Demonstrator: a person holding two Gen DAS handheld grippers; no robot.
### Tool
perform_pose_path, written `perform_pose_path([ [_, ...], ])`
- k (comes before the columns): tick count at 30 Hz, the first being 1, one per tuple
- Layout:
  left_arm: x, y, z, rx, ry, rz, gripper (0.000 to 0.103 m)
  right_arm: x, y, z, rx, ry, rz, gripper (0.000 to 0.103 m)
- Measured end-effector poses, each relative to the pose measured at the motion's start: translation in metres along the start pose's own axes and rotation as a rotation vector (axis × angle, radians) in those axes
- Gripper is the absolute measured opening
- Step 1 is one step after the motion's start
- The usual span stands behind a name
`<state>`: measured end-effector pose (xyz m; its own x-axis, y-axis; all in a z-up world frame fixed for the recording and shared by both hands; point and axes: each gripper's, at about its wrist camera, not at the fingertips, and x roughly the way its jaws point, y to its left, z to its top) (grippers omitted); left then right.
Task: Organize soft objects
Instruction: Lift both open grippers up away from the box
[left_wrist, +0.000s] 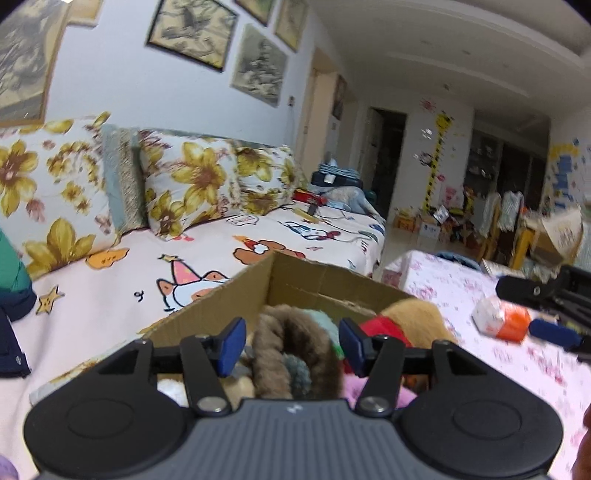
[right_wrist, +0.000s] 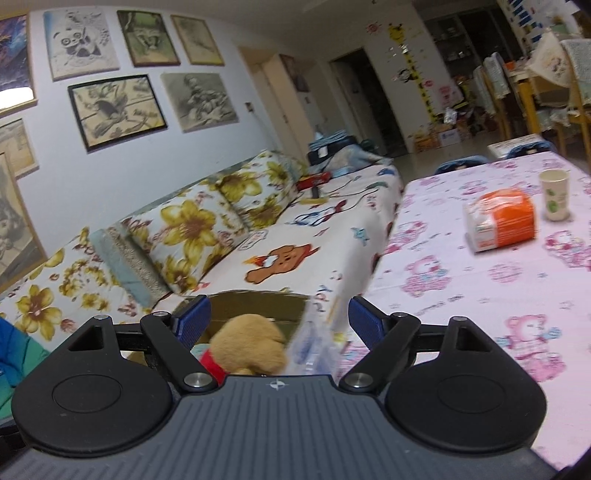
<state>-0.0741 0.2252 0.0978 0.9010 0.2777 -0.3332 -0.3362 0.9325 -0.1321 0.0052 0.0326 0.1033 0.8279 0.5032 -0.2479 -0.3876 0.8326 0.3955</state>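
Note:
A cardboard box (left_wrist: 295, 280) sits on the sofa's edge, filled with soft things. My left gripper (left_wrist: 291, 345) hangs just over it, jaws part open. A brown furry piece (left_wrist: 291, 354) lies between the blue pads, which do not press on it. Beside it rests a tan plush toy (left_wrist: 410, 317) with a red part. In the right wrist view my right gripper (right_wrist: 279, 321) stands wide open above the same tan plush toy (right_wrist: 251, 343) and box (right_wrist: 258, 304). A blurred clear plastic bag (right_wrist: 314, 339) hangs between its pads. The right gripper's fingers (left_wrist: 535, 291) show at the right of the left wrist view.
A table with a pink bear cloth (right_wrist: 480, 288) stands to the right, bearing an orange and white pack (right_wrist: 502, 221) and a paper cup (right_wrist: 554, 199). The sofa (right_wrist: 295, 236) has floral cushions (right_wrist: 192, 229). Chairs and clutter fill the far room.

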Motion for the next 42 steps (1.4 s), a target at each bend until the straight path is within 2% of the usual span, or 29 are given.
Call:
perform_pose_path([
  [4, -0.007, -0.014, -0.01, 0.071, 0.01, -0.02, 0.058, -0.017, -0.008, -0.004, -0.012, -0.019, -0.04, 0.103],
  [10, -0.003, -0.033, -0.026, 0.143, -0.024, 0.02, 0.073, -0.028, -0.017, -0.01, -0.021, -0.029, -0.086, 0.103],
  [12, -0.002, -0.042, -0.027, 0.167, -0.033, 0.025, 0.073, -0.026, -0.018, -0.008, -0.018, -0.034, -0.094, 0.103],
  [16, -0.001, -0.054, -0.028, 0.144, -0.054, 0.024, 0.074, -0.027, -0.017, -0.006, -0.029, -0.06, -0.106, 0.103],
  [24, 0.0, -0.084, -0.035, 0.12, -0.11, -0.026, 0.086, -0.03, -0.022, -0.009, -0.068, -0.091, -0.144, 0.103],
  [30, -0.007, -0.073, -0.032, 0.086, -0.128, -0.032, 0.101, -0.034, -0.023, -0.014, -0.051, -0.075, -0.161, 0.103],
  [34, -0.021, -0.062, -0.026, 0.087, -0.162, 0.017, 0.102, -0.039, -0.021, -0.018, -0.046, -0.059, -0.159, 0.103],
  [42, -0.052, -0.042, -0.016, 0.065, -0.105, 0.09, 0.102, -0.051, -0.017, -0.019, -0.038, -0.035, -0.149, 0.103],
])
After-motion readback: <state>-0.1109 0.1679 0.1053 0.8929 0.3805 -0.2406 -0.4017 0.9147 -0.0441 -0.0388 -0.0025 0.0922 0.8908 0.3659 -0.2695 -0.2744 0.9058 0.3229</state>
